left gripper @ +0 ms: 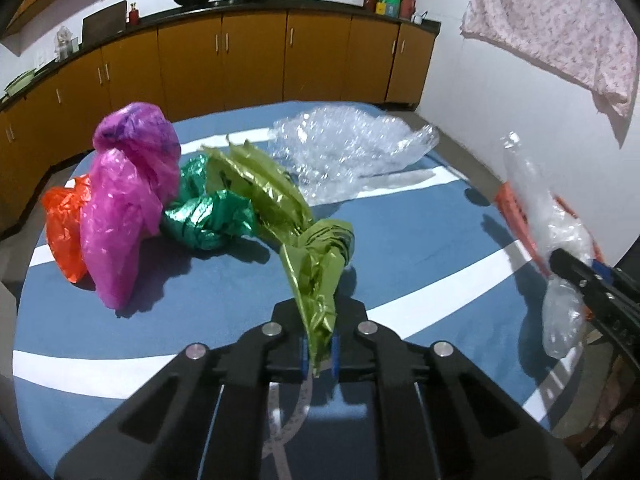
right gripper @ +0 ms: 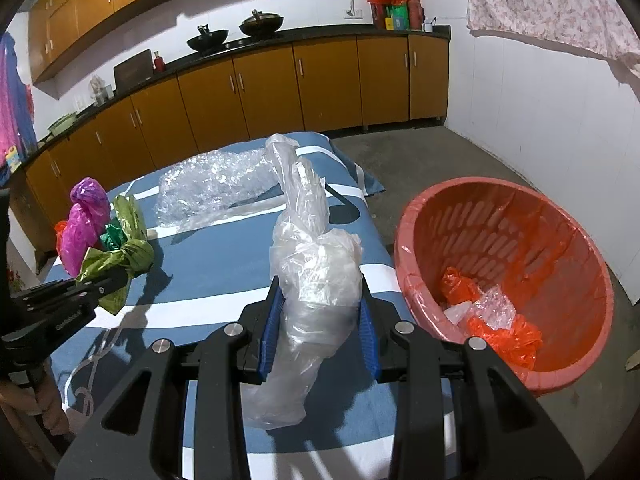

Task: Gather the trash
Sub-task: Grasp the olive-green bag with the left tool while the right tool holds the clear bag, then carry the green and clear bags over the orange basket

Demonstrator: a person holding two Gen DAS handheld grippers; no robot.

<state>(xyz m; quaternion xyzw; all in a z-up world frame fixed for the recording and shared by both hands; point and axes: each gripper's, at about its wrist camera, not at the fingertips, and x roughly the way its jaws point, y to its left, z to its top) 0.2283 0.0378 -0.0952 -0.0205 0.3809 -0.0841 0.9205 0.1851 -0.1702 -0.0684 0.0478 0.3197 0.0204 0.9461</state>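
My left gripper (left gripper: 320,354) is shut on a crumpled light-green foil wrapper (left gripper: 316,268), held above the blue and white cloth (left gripper: 420,232). My right gripper (right gripper: 320,320) is shut on a clear plastic bag (right gripper: 316,264), also seen in the left wrist view (left gripper: 536,208). On the cloth lie a magenta bag (left gripper: 128,200), an orange bag (left gripper: 64,224), dark-green foil (left gripper: 204,212) and bubble wrap (left gripper: 344,148). A red slotted basket (right gripper: 560,240) stands on the floor to the right, holding orange bags (right gripper: 500,336) and clear plastic.
Yellow-brown cabinets (right gripper: 280,92) with a dark counter run along the back wall. A floral cloth (right gripper: 552,4) hangs at the upper right. Grey floor (right gripper: 420,148) lies between the cloth-covered surface, the basket and the white wall.
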